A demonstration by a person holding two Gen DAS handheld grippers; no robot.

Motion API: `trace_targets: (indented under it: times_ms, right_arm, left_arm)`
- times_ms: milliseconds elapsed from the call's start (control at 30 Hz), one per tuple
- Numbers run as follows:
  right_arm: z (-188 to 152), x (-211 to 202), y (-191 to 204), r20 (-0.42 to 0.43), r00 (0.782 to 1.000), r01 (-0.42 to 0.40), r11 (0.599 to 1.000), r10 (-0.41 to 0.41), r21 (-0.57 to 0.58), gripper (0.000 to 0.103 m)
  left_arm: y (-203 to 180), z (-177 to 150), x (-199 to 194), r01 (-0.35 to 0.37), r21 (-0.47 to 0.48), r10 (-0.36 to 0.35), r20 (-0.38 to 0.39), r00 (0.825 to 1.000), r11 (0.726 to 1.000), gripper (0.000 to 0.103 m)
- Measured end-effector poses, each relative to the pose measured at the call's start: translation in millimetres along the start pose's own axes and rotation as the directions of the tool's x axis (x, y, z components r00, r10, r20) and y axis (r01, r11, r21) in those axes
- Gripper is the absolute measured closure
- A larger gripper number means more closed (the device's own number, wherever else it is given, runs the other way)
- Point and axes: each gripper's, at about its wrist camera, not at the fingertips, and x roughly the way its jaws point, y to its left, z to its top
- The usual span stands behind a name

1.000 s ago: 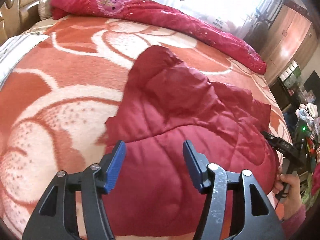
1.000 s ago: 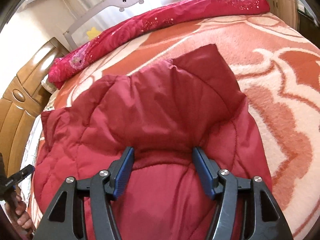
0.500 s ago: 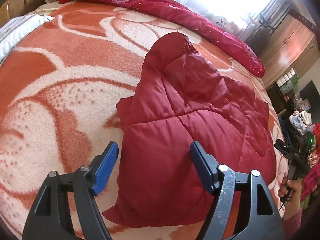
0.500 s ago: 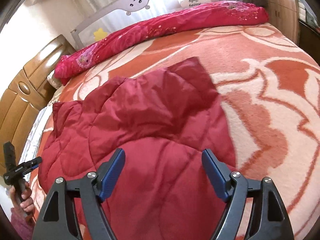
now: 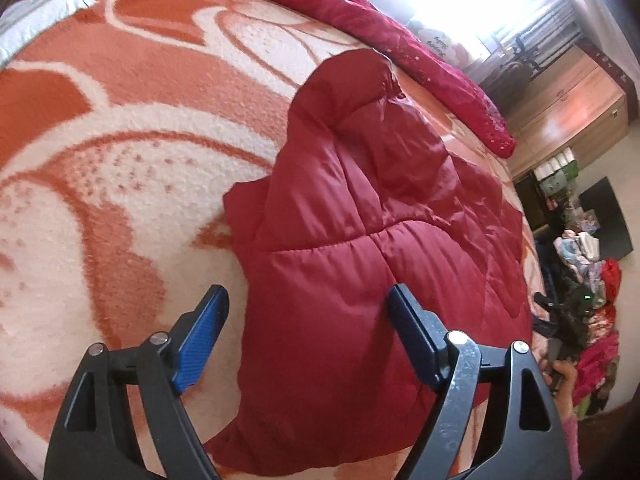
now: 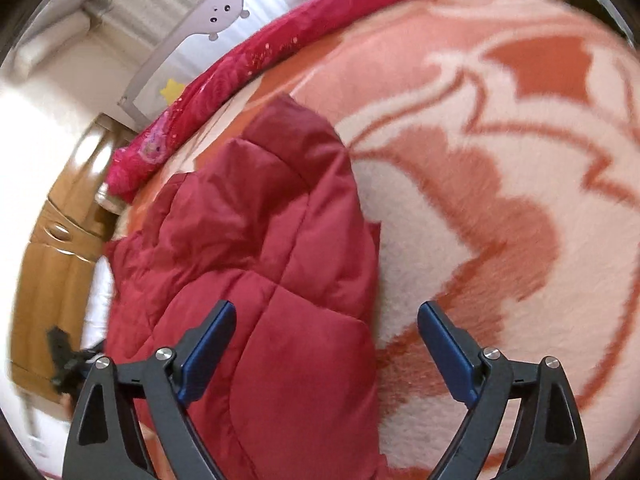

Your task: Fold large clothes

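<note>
A dark red quilted jacket (image 5: 360,240) lies folded on the orange and cream blanket (image 5: 120,152) of a bed. In the left wrist view my left gripper (image 5: 308,320) hovers over the jacket's near left edge, its jaws opening, nothing pressed between the blue pads. From the right wrist view the same jacket (image 6: 260,260) spreads at left. There my right gripper (image 6: 326,340) hangs over the jacket's right edge and the blanket (image 6: 500,200); its jaws are opening wide and hold nothing.
A rolled magenta quilt (image 5: 400,32) lies along the far edge of the bed, with a white bed rail (image 6: 224,8) behind it. A wooden headboard (image 6: 52,240) and a wardrobe (image 5: 560,112) flank the bed. A hand (image 5: 560,376) grips the other gripper's handle at right.
Both grippers have opened wider and let go of the jacket. The right one swung right, off the jacket's middle to its right edge. The left one shifted towards the jacket's left edge.
</note>
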Motion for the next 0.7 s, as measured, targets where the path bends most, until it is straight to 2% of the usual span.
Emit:
trace_targets:
  times_ms: [133, 267, 400, 467, 567, 600, 633, 700]
  right_arm:
    - [5, 21, -24, -0.036, 0.996, -0.083, 0.992, 0.086, 0.09, 0.01]
    - [11, 43, -37, -0.081, 0.98, -0.168, 0.974, 0.182, 0.154, 0.01]
    - [16, 56, -33, -0.11, 0.975, -0.178, 0.976, 0.192, 0.129, 0.008]
    - [17, 60, -28, -0.117, 0.976, -0.171, 0.979, 0.183, 0.109, 0.008]
    - [19, 65, -20, -0.135, 0.974, -0.17, 0.982, 0.18, 0.082, 0.015]
    - [19, 67, -18, -0.142, 0.971, -0.182, 0.98, 0.193, 0.082, 0.03]
    - [17, 71, -16, -0.16, 0.958, -0.224, 0.969, 0.238, 0.101, 0.036]
    - [16, 74, -13, -0.164, 0.958, -0.221, 0.969, 0.236, 0.106, 0.041]
  left_arm:
    - [4, 7, 14, 0.052, -0.015, -0.052, -0.031, 0.998, 0.999, 0.019]
    - [8, 13, 31, 0.111, -0.045, -0.114, -0.072, 0.991, 0.993, 0.015]
    - [8, 15, 45, 0.135, -0.06, -0.14, -0.106, 0.984, 0.989, 0.004]
    - [6, 13, 53, 0.139, -0.06, -0.146, -0.129, 0.981, 0.989, 0.003]
    - [-1, 10, 52, 0.142, -0.019, -0.144, -0.125, 0.982, 0.99, 0.005]
    - [-4, 9, 51, 0.145, -0.009, -0.145, -0.123, 0.982, 0.989, 0.01]
    - [-5, 9, 50, 0.153, -0.006, -0.152, -0.121, 0.981, 0.988, 0.015]
    - [-7, 9, 47, 0.169, -0.007, -0.168, -0.115, 0.979, 0.986, 0.023]
